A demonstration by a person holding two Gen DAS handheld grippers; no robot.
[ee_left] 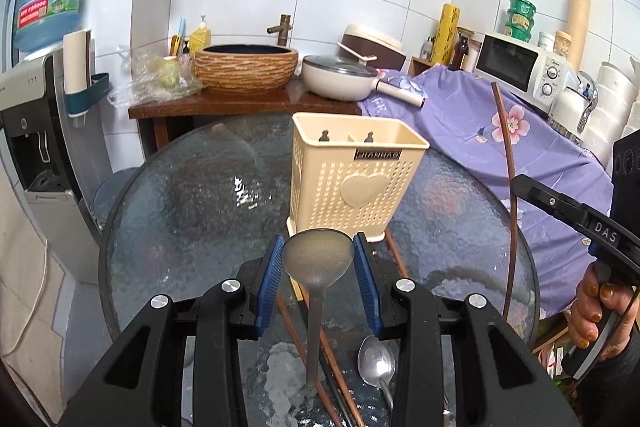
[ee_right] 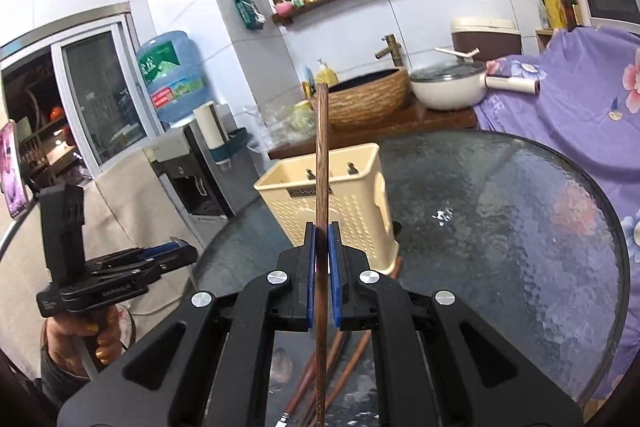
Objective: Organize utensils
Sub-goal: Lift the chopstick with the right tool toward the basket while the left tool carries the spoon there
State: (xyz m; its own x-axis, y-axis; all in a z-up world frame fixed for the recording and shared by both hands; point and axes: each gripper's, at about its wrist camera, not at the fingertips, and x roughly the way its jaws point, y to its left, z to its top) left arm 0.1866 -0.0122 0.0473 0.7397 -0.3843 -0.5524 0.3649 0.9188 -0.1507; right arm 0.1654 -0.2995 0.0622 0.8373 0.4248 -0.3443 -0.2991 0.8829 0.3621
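Note:
A cream perforated utensil holder (ee_left: pixel 352 179) with a heart on its front stands on the round glass table (ee_left: pixel 192 211); it also shows in the right wrist view (ee_right: pixel 340 203). My left gripper (ee_left: pixel 318 247) is shut on a grey ladle (ee_left: pixel 318 259), gripping its bowl just in front of the holder. My right gripper (ee_right: pixel 322 235) is shut on a brown wooden chopstick (ee_right: pixel 322 155) held upright; the chopstick shows in the left wrist view (ee_left: pixel 506 155). A metal spoon (ee_left: pixel 376 363) and more chopsticks (ee_right: pixel 344 363) lie on the table below the grippers.
Behind the table a wooden counter holds a woven basin (ee_left: pixel 246 69) and a white lidded pan (ee_left: pixel 340 77). A purple flowered cloth (ee_left: pixel 520 143) covers the right side. A water dispenser (ee_left: pixel 32 131) stands at the left, a microwave (ee_left: pixel 520 67) at the back right.

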